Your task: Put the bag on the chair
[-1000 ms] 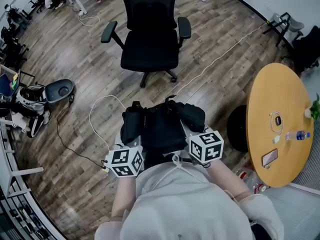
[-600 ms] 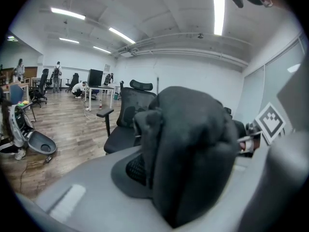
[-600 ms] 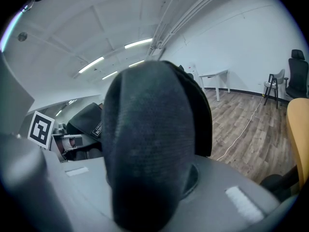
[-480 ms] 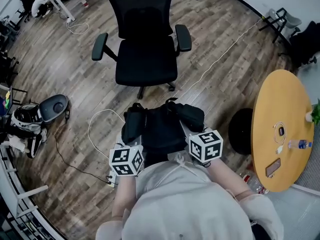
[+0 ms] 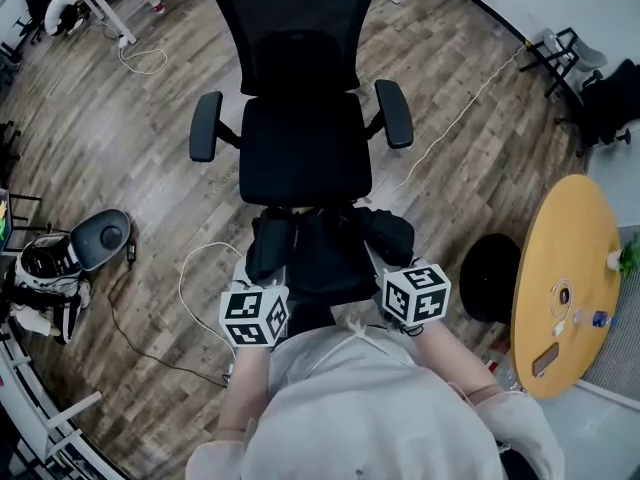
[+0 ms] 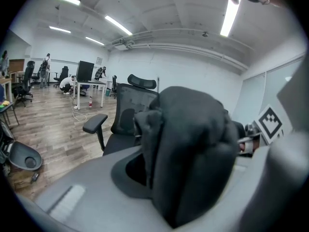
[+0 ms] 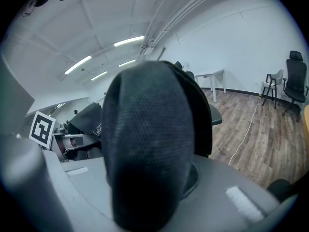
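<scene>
Distance to the office chair is shrinking: you are bringing the black backpack to its seat's front edge, left gripper and right gripper both pinching its padding; placement is nearing.

The left claw is clamping a thick fold of the black bag, which is filling the centre of the view. A black mesh office chair is standing just behind the bag on the wood floor. People are gathering at a distant counter.
</scene>
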`<action>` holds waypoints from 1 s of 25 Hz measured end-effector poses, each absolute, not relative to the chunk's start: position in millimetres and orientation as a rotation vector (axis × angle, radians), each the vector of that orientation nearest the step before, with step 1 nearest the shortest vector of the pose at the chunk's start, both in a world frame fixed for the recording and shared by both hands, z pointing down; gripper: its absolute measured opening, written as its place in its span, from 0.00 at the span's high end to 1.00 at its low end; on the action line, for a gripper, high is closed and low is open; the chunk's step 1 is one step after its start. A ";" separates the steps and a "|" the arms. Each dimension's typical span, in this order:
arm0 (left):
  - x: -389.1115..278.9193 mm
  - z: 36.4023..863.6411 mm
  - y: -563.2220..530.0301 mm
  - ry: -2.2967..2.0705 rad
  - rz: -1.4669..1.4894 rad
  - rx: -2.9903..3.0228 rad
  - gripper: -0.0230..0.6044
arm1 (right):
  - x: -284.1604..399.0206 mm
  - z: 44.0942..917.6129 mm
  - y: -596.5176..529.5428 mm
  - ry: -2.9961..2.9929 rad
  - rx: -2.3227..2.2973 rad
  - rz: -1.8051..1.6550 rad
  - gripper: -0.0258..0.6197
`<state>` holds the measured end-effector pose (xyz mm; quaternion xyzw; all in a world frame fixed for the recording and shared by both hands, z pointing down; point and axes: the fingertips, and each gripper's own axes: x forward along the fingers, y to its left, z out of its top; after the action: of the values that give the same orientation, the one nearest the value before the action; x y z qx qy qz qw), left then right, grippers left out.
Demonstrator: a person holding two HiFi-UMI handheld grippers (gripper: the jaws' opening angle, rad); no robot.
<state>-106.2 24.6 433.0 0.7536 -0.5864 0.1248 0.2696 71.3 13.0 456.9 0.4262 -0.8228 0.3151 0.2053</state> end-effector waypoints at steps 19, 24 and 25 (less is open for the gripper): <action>-206.4 496.6 -195.1 -1.515 0.402 2.005 0.86 | -30.4 521.0 -194.4 -2.235 1.180 0.939 0.91; -221.6 525.3 -255.9 -1.467 0.450 1.999 0.86 | -45.8 550.0 -253.2 -2.188 1.205 0.988 0.91; -224.0 530.0 -268.7 -1.463 0.455 1.996 0.86 | -48.0 554.7 -265.2 -2.181 1.212 0.994 0.91</action>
<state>-224.0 -268.7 530.0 0.7547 -0.5533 0.1720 0.3076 -48.0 -265.2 554.7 0.4394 -0.7910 0.3606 0.2260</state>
